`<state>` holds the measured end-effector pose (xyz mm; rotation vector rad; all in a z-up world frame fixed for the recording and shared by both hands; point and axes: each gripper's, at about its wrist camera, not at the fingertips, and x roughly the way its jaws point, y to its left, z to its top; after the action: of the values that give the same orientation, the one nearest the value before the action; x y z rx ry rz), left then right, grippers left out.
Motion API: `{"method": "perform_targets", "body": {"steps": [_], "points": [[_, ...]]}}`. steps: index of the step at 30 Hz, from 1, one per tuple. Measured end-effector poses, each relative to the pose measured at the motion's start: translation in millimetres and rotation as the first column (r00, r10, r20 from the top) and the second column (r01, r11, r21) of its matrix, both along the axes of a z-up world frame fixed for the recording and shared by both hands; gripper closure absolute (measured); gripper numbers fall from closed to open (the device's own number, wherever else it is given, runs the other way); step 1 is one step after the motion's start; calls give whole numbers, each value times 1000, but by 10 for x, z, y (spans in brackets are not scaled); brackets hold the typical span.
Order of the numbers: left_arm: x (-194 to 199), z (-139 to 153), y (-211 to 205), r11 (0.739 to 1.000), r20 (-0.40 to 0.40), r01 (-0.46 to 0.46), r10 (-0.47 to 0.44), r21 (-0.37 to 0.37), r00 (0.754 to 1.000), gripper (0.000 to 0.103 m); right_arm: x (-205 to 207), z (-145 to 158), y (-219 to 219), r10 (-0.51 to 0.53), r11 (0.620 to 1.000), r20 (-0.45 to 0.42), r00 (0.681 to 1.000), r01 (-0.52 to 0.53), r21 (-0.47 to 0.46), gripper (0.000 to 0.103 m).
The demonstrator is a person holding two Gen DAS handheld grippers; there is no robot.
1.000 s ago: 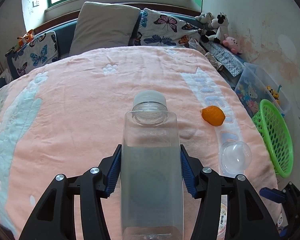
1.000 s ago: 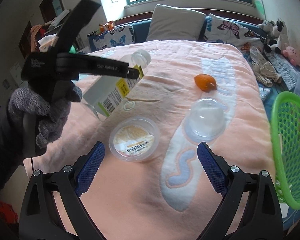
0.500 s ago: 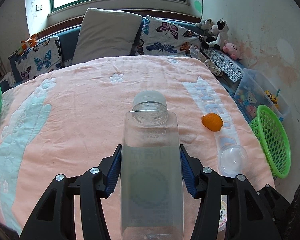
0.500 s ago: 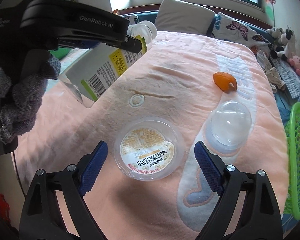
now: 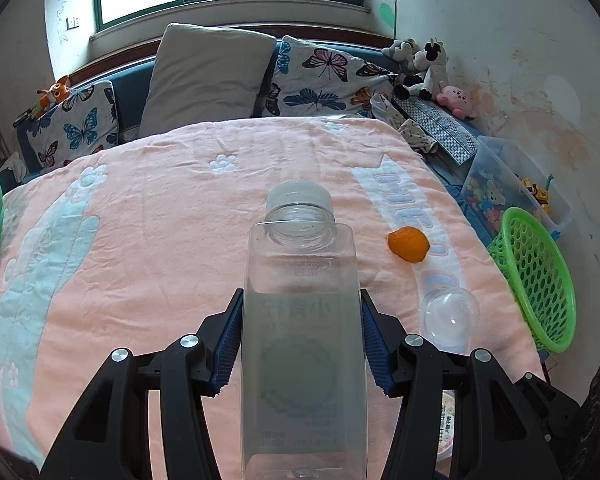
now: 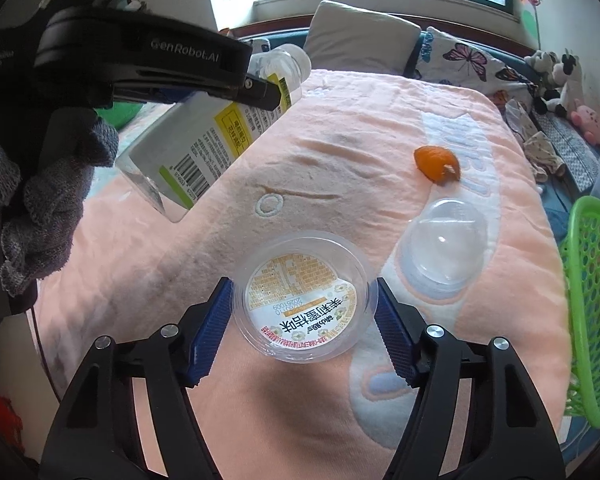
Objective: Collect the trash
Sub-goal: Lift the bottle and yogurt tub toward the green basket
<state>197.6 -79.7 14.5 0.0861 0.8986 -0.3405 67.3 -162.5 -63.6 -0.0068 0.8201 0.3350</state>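
In the left wrist view, the base of the clear bottle (image 5: 303,344) is cut off by the bottom edge, and the print seen through its wall is blurred and reversed, too faint to be read. The round lidded cup (image 5: 450,432) is largely hidden behind the right finger of the left claw (image 5: 302,344). In the right wrist view, the green basket (image 6: 588,312) is cut by the right edge, so its contents cannot be told. The gloved hand (image 6: 40,216) is partly lost at the left edge. Whether the blue pads (image 6: 210,330) already touch the cup's rim cannot be told.
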Motion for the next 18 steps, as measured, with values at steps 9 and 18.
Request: {"method": "perform_targets", "body": {"steps": [9, 18], "points": [[-151, 132, -358, 997, 21, 75, -75, -10, 997, 50, -209, 284, -455, -88, 996, 44, 995, 87, 26, 33], [-238, 210, -892, 986, 23, 168, -167, -23, 986, 50, -405, 534, -1177, -249, 968, 85, 965, 247, 33, 33]]}}
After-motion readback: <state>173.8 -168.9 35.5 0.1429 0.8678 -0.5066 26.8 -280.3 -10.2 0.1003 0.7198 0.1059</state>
